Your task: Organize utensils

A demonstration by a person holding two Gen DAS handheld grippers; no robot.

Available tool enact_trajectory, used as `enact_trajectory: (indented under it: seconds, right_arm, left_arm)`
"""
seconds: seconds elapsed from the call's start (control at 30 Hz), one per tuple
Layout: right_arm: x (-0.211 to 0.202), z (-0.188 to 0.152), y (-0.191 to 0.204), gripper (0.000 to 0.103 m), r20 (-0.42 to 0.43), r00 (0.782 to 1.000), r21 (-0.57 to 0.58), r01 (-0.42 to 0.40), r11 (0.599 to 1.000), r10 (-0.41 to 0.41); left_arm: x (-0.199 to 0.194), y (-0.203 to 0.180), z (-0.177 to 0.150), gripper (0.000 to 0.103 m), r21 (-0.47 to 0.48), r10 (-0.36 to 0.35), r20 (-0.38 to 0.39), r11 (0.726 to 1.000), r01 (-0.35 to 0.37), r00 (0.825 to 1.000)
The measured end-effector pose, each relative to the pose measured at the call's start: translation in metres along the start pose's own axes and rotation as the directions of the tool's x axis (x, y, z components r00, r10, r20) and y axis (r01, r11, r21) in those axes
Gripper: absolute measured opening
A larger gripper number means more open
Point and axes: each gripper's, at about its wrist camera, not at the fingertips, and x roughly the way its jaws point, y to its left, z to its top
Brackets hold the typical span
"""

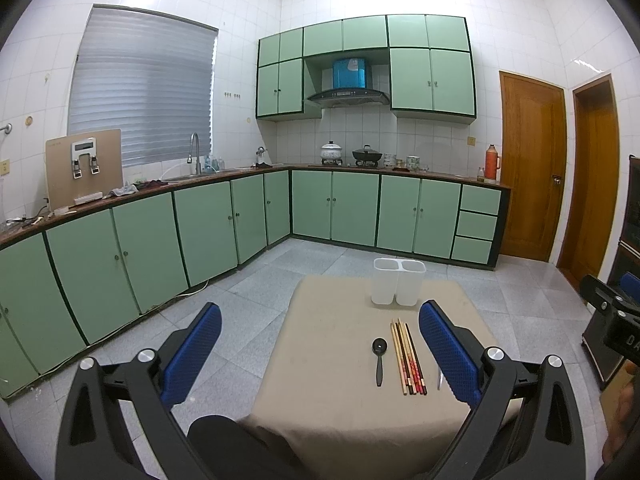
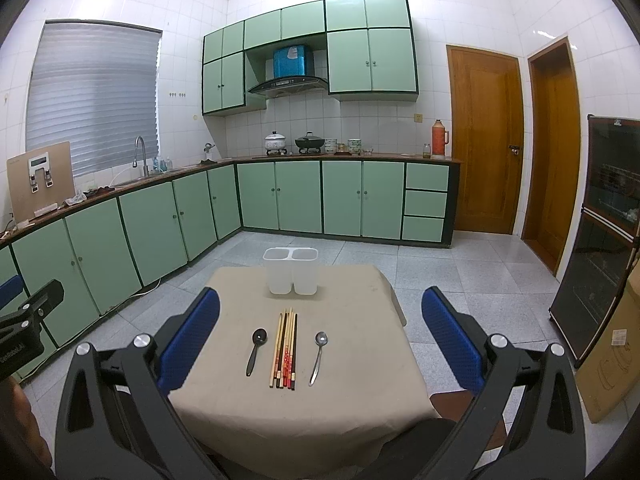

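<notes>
Right wrist view: your right gripper [image 2: 320, 332] gapes empty (left gripper [image 1: 320, 340] too); straddle the steel spoon [image 2: 319, 356] squarely.

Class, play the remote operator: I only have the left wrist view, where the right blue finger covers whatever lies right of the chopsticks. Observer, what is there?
Observer: A silver metal spoon, lying bowl away from us, apart from the chopsticks.
Operator: Is it the same kind as the black spoon?
Observer: No. The black spoon is dark all over; the two lie on opposite sides of the chopsticks.
Operator: Anything standing right of the table that I can't make out?
Observer: A dark glass-fronted cabinet, with a cardboard box leaning in front of it.
Operator: Is the right gripper holding anything?
Observer: No. The right gripper is open, nothing between its fingers.
</notes>
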Motion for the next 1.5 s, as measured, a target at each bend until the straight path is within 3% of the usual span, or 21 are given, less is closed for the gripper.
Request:
enact_trajectory:
  seconds: [1.5]
  right_arm:
    - [-0.0008, 0.0013, 0.0006, 0.098, 0.005, 1.000, 0.001, -0.001, 1.000, 0.001]
  left_arm:
    - [0.0093, 0.0065, -0.0087, 0.097, 0.005, 0.002, -0.004, 1.000, -0.002, 1.000]
